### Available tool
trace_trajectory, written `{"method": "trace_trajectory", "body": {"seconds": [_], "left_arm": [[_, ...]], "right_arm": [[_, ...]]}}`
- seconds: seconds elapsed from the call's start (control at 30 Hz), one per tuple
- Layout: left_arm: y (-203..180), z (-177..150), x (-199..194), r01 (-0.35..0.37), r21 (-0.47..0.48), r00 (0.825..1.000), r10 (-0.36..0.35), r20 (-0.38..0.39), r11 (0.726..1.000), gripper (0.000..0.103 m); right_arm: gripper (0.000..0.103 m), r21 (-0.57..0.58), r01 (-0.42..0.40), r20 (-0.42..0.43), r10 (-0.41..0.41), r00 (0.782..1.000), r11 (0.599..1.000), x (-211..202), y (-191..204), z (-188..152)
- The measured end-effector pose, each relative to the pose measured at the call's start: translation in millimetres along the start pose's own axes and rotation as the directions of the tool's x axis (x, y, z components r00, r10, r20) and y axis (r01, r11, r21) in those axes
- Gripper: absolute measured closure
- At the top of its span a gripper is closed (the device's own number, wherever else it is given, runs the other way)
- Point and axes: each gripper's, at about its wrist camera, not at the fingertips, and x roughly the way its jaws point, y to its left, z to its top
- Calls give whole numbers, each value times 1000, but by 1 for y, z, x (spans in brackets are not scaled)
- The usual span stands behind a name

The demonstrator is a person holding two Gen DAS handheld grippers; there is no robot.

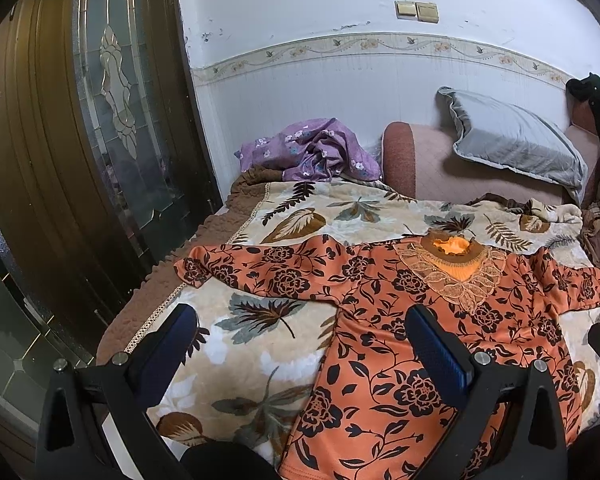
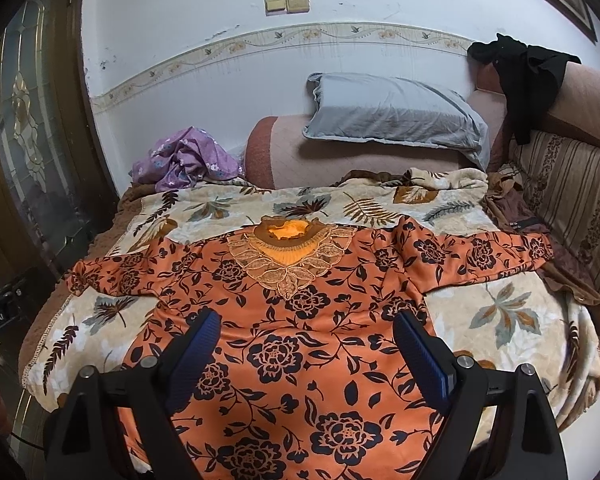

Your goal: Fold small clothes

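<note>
An orange top with a black flower print (image 1: 384, 312) lies flat and face up on the leaf-patterned blanket (image 1: 260, 344), both sleeves spread out, lace collar at the far end. It also shows in the right wrist view (image 2: 300, 320). My left gripper (image 1: 300, 320) is open and empty, hovering over the top's left edge near the hem. My right gripper (image 2: 306, 320) is open and empty, hovering above the middle of the top's body. Nothing is held.
A purple flowered cloth (image 1: 312, 152) lies crumpled at the far left by the wall. A grey pillow (image 2: 396, 112) rests on a pink bolster (image 2: 284, 152). A black garment (image 2: 528, 68) hangs on the sofa back at right. A wooden glass door (image 1: 80, 140) stands left.
</note>
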Motion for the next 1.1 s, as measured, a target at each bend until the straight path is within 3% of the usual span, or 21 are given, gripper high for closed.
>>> {"method": "trace_trajectory", "body": {"seconds": [0.43, 0.7, 0.83, 0.93, 1.03, 1.1], "left_arm": [[0, -1, 2, 0, 6, 1000, 1, -4, 1000, 0], [-20, -9, 36, 10, 56, 995, -4, -95, 998, 0], [-40, -24, 73, 26, 107, 982, -5, -191, 994, 0], [-60, -44, 111, 32, 160, 959, 15, -282, 987, 0], [-76, -71, 156, 58, 188, 918, 22, -396, 980, 0], [-84, -89, 182, 67, 205, 886, 36, -463, 976, 0]], "right_arm": [[13, -8, -2, 4, 3, 1000, 1000, 2, 2, 0], [13, 27, 29, 1, -29, 1000, 999, 34, -35, 11], [13, 100, 81, -24, -79, 997, 992, 75, -98, 18], [13, 252, 132, -57, -121, 991, 959, 115, -181, 23], [13, 493, 120, -73, -96, 993, 862, 151, -283, 19], [14, 656, 95, -39, -92, 995, 748, 168, -352, 10]]}}
